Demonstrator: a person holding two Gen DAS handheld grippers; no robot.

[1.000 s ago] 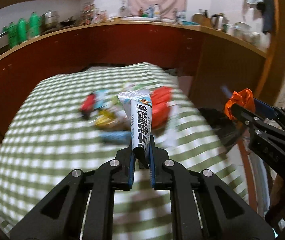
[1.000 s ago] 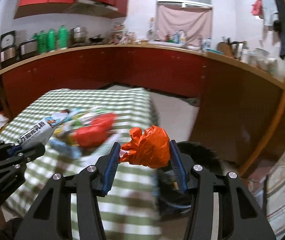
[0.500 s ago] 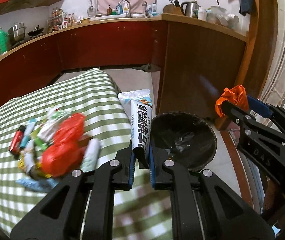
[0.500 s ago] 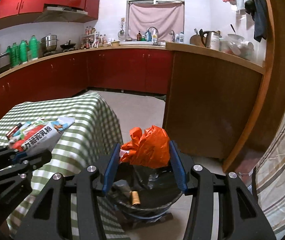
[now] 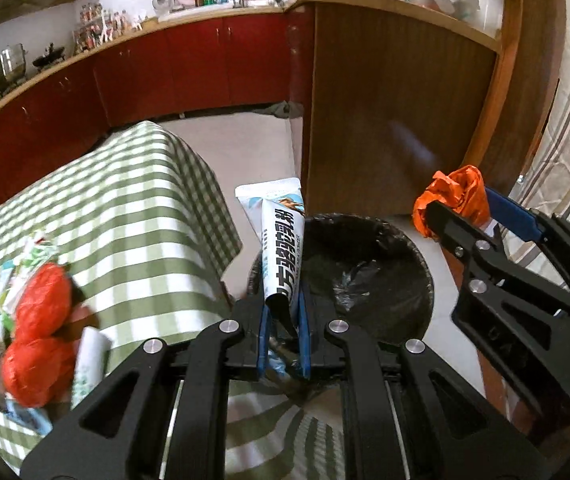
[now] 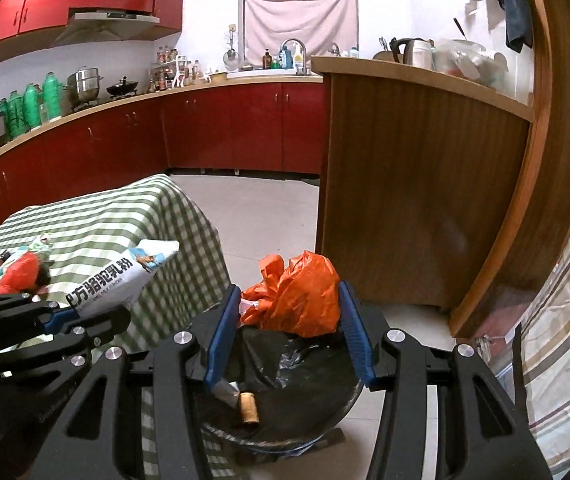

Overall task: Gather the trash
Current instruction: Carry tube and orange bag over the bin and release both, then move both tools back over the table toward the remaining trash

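Note:
My left gripper (image 5: pixel 283 300) is shut on a white and blue powder sachet (image 5: pixel 281 240), held upright over the near rim of a round bin with a black liner (image 5: pixel 369 276). The sachet (image 6: pixel 121 280) and left gripper (image 6: pixel 85 316) also show at the left of the right wrist view. My right gripper (image 6: pixel 289 308) is shut on a crumpled orange plastic bag (image 6: pixel 297 296), hanging just above the bin (image 6: pixel 285 396). In the left wrist view that orange bag (image 5: pixel 455 200) sits right of the bin. A brown bottle (image 6: pixel 248 408) lies inside the bin.
A table with a green checked cloth (image 5: pixel 125 216) stands left of the bin, with a pile of red and mixed wrappers (image 5: pixel 33 320) on it. A wooden counter end (image 6: pixel 417 184) rises behind the bin. A striped curtain (image 6: pixel 557 340) hangs at right.
Both grippers swung right from over the table to the bin, each keeping its load. The bin now lies directly below the orange bag and the sachet.

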